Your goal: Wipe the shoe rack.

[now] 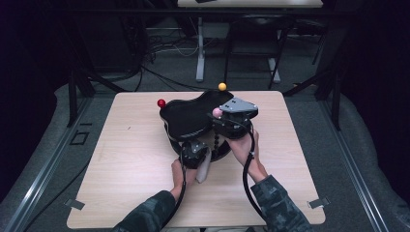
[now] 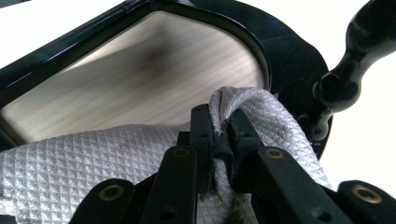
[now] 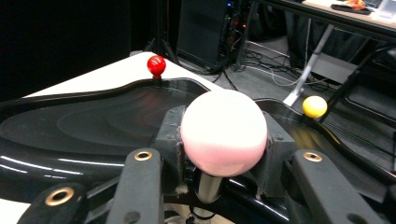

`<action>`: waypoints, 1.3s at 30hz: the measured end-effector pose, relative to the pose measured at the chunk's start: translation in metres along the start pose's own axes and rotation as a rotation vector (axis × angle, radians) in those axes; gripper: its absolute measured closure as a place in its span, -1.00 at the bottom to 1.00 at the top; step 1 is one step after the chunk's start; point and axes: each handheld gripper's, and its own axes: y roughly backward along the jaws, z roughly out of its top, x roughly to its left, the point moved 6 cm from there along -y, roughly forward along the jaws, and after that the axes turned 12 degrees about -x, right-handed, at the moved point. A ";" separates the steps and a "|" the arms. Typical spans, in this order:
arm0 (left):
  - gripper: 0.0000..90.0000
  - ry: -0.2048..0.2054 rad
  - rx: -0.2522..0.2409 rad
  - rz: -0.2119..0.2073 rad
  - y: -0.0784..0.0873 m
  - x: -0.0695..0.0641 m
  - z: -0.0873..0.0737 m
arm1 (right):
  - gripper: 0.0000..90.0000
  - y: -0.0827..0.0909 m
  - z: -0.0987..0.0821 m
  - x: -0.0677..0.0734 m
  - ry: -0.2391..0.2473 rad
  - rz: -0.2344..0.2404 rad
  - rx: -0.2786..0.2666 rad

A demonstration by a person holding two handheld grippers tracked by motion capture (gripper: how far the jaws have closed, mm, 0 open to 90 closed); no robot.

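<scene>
1. A light wooden table (image 1: 130, 159) is standing on a grey floor in a dark room, with cables and the metal legs of another desk lying beyond its far edge.
2. A black glossy tray (image 1: 186, 118) with a curved, lobed outline is sitting raised on turned black legs near the middle of the table, slightly toward the far side.
3. Three ball knobs are rising from the tray's rim: one red ball (image 1: 161, 103) at the far left, one yellow ball (image 1: 222, 86) at the far edge, and one pink ball (image 1: 217, 113) on the right side.
4. Nothing is lying inside the tray's dished top, as the right gripper view is showing.
5. One white waffle-weave cloth (image 2: 70, 158) is hanging at the tray's near side, under its rim; in the left gripper view it is lying against the tray's pale wooden underside (image 2: 140, 74).
6. Two grippers are working, one in each of the person's hands, with camouflage sleeves coming in from the near edge.
7. The left gripper (image 2: 219, 135) is pinching a fold of the cloth, its jaws pressed nearly together on the fabric.
8. The right gripper (image 3: 223, 135) is clamping the pink ball from both sides, its pads pressing on it above a metal stem.
9. One black turned leg (image 2: 348, 70) is showing beside the cloth in the left gripper view.
</scene>
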 end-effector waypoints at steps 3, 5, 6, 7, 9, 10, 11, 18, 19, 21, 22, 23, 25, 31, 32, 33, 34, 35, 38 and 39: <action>0.84 -0.002 -0.008 -0.004 -0.002 0.001 0.001 | 0.34 -0.004 0.001 0.000 0.003 -0.023 0.000; 0.84 0.032 -0.014 0.011 -0.003 0.001 0.001 | 0.34 -0.006 0.001 0.001 0.006 -0.038 0.004; 0.84 0.038 -0.016 0.010 -0.003 0.001 0.002 | 0.34 -0.008 0.002 0.001 0.008 -0.037 0.003; 0.84 0.032 -0.014 0.006 -0.003 0.001 0.002 | 0.34 -0.009 0.002 0.001 0.008 -0.042 0.003; 0.85 0.041 -0.025 -0.006 -0.003 -0.002 0.003 | 0.34 -0.011 0.002 0.001 0.011 -0.053 0.008; 0.85 0.032 -0.030 -0.012 -0.003 -0.002 0.005 | 0.34 -0.012 0.003 0.001 0.013 -0.055 0.007; 0.85 0.029 -0.033 -0.010 -0.003 -0.003 0.005 | 0.34 -0.013 0.003 0.001 0.010 -0.048 0.005; 0.84 0.028 -0.033 -0.023 -0.006 -0.006 0.008 | 0.34 -0.017 0.004 0.001 0.012 -0.048 0.005; 0.84 0.030 -0.032 -0.026 -0.007 -0.006 0.008 | 0.34 -0.017 0.004 0.000 0.010 -0.049 0.005; 0.84 0.025 -0.027 -0.017 -0.007 -0.006 0.009 | 0.34 -0.018 0.004 0.000 0.012 -0.055 0.007; 0.85 0.031 -0.027 -0.024 -0.008 -0.006 0.009 | 0.34 -0.018 0.004 0.000 0.010 -0.048 0.004; 0.84 0.036 -0.024 -0.027 -0.007 -0.007 0.009 | 0.34 -0.018 0.004 0.000 0.011 -0.047 0.004; 0.85 0.044 -0.026 -0.031 -0.007 -0.007 0.009 | 0.33 -0.018 0.003 0.000 0.008 -0.045 0.002; 0.85 0.020 -0.028 -0.059 -0.004 -0.007 0.008 | 0.33 -0.018 0.004 0.000 0.011 -0.043 0.007; 0.85 0.028 -0.025 -0.038 -0.002 -0.007 0.007 | 0.33 -0.018 0.004 0.000 0.012 -0.043 0.007; 0.85 0.033 -0.036 -0.042 -0.001 -0.007 0.007 | 0.33 -0.018 0.004 -0.001 0.014 -0.043 0.008; 0.85 0.023 -0.027 -0.034 0.001 -0.005 0.006 | 0.33 -0.019 0.004 -0.001 0.016 -0.042 0.005; 0.85 0.027 -0.028 -0.032 0.003 -0.003 0.005 | 0.33 -0.019 0.004 -0.001 0.017 -0.043 0.000; 0.85 0.047 -0.015 0.001 0.007 0.008 0.000 | 0.33 -0.019 0.004 -0.001 0.023 -0.045 0.000; 0.85 0.038 -0.010 0.014 0.009 0.012 -0.001 | 0.33 -0.019 0.004 -0.001 0.025 -0.048 0.009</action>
